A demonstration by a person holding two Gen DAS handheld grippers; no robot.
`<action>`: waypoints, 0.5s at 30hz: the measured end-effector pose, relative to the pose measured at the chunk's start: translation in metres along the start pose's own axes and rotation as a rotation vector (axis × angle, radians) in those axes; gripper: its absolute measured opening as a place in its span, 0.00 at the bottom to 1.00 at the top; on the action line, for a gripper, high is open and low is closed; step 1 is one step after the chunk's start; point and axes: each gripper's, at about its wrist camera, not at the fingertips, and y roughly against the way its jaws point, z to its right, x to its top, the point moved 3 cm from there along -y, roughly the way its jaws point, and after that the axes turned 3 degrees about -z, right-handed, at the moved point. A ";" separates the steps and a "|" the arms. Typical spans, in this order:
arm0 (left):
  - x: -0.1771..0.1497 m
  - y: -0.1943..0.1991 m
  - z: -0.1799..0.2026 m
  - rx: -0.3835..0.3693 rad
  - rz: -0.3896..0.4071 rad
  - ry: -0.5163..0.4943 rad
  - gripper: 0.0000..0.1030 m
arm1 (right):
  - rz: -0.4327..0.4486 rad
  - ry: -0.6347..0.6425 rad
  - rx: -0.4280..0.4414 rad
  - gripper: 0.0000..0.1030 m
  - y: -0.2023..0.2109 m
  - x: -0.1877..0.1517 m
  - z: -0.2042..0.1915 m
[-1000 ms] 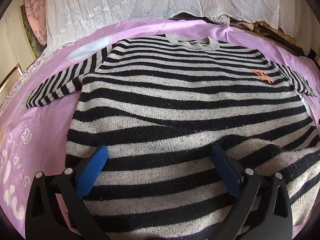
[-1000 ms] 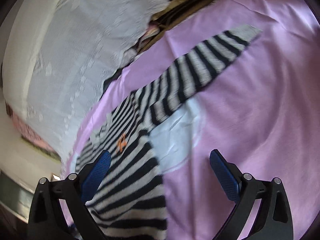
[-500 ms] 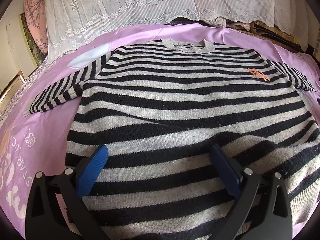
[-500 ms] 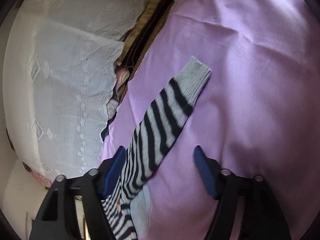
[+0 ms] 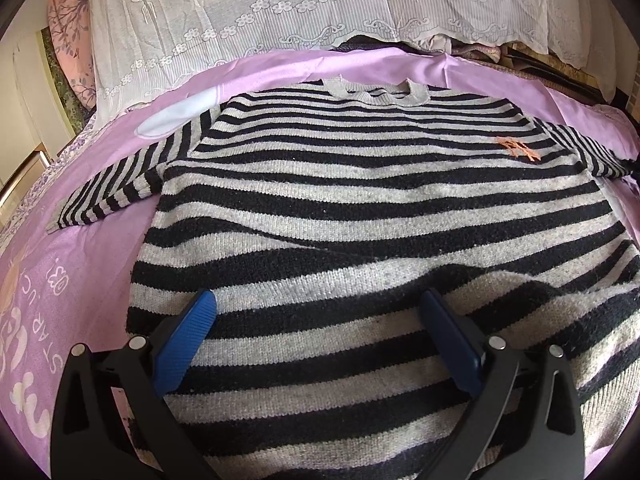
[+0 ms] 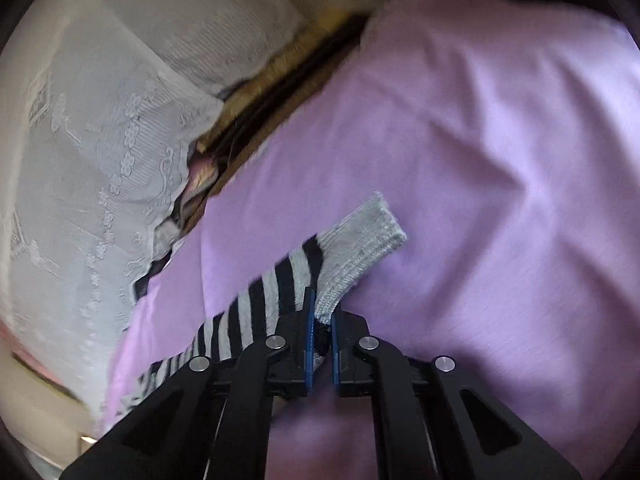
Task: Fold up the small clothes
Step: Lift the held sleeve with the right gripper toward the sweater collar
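Note:
A small black and grey striped sweater lies spread flat, front up, on a purple sheet, collar at the far side, an orange mark on its chest. My left gripper is open and hovers over the sweater's lower hem, holding nothing. In the right wrist view my right gripper is shut on the sweater's right sleeve just behind its grey cuff, which sticks out past the blue pads.
White lace-covered pillows line the far edge of the bed. A dark gap with brown items runs between the lace cover and the purple sheet. A white patch lies under the left sleeve.
My right gripper moved onto the right sleeve near the cuff and closed on it. My left gripper stayed open over the hem, the view shifting slightly.

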 end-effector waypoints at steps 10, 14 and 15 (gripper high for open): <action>0.000 0.016 -0.002 -0.054 0.016 0.007 0.96 | -0.120 -0.129 0.044 0.07 -0.015 0.008 0.042; 0.011 0.052 0.005 -0.158 0.101 -0.022 0.96 | -0.113 -0.114 0.036 0.08 -0.012 0.006 0.042; 0.016 0.060 0.011 -0.154 0.124 -0.055 0.96 | -0.108 -0.106 0.028 0.07 -0.011 0.006 0.040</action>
